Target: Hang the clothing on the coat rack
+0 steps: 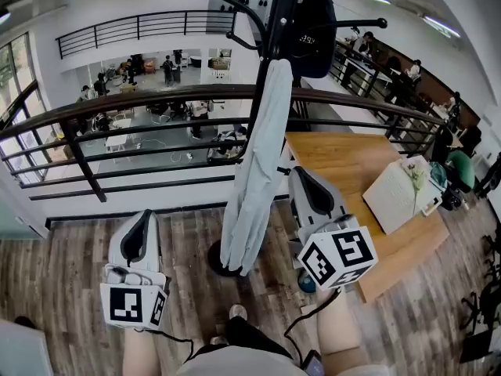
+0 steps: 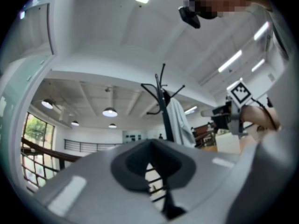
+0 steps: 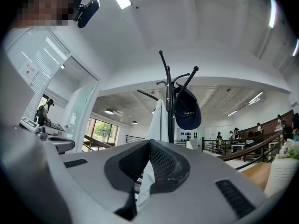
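Honestly, the grey garment (image 1: 254, 171) already hangs on the coat rack (image 1: 275, 30), next to a dark cap (image 1: 311, 34). Left gripper (image 1: 144, 216) and right gripper (image 1: 299, 174) sit low, jaws pressed together on nothing. I'd back off gently and avoid snagging the fabric.

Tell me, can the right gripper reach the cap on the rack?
Probably yes. The cap hangs high on the rack, and the right gripper sits low beside the garment with only open air up to it. It would have to lift far, and its shut jaws must open first.
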